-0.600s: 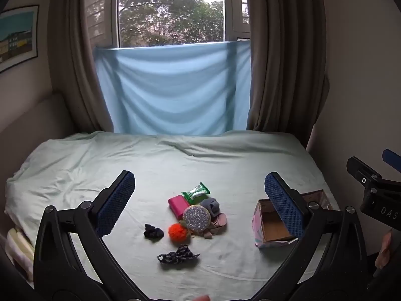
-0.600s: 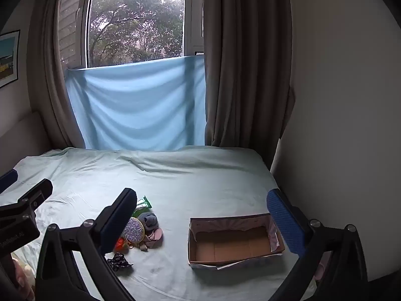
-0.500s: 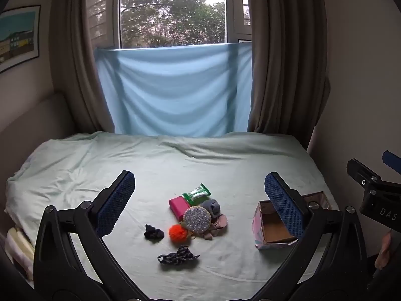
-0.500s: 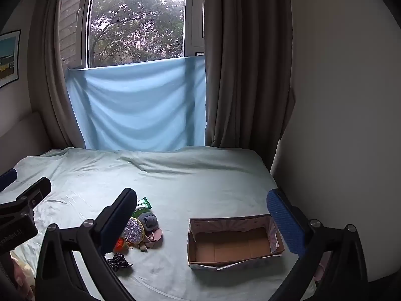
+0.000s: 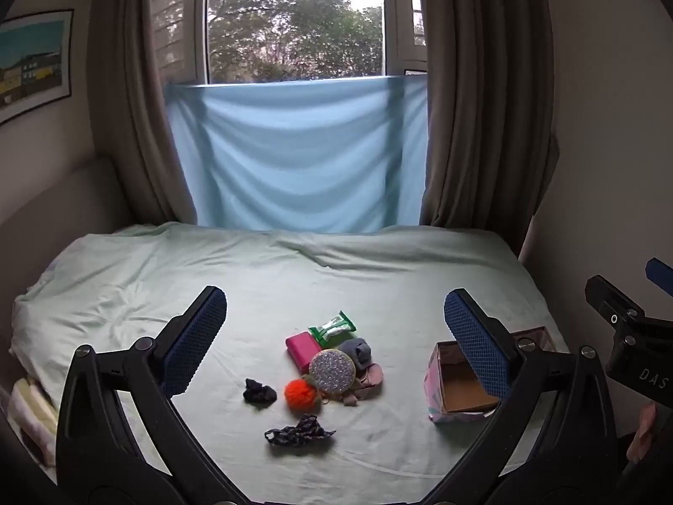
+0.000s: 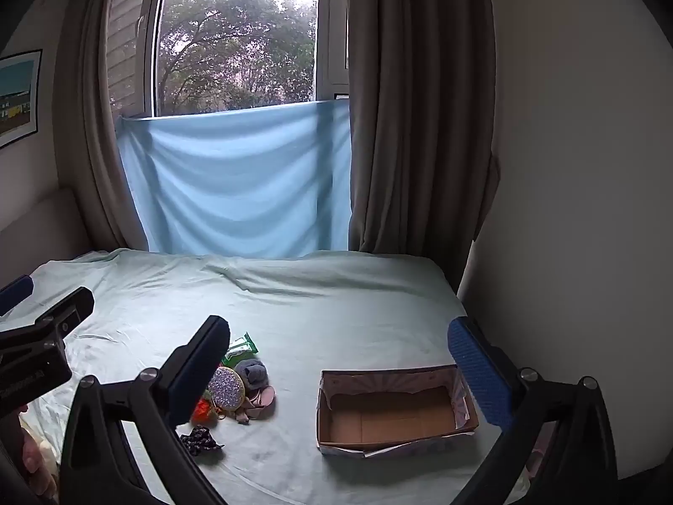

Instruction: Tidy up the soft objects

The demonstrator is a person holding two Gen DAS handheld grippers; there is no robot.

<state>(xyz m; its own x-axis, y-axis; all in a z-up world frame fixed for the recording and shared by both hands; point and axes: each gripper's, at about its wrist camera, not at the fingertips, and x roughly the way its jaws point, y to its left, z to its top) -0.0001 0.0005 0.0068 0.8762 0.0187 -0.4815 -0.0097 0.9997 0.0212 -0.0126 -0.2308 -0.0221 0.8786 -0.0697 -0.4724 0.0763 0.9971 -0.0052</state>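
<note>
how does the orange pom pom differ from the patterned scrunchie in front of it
The orange pom pom is a bright, round, fluffy ball; the patterned scrunchie is dark, flat and crumpled. The pom pom sits against the glittery round pouch; the scrunchie lies apart, nearer the camera. Both rest on the bed sheet, outside the box.

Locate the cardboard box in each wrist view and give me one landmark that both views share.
Left wrist: the cardboard box sits at the lower right on the bed sheet, partly hidden behind that gripper's right finger.
Right wrist: the cardboard box lies low and right of centre, its open inside in plain sight.
Shared landmark: the glittery round pad, left of the box in both.
</note>
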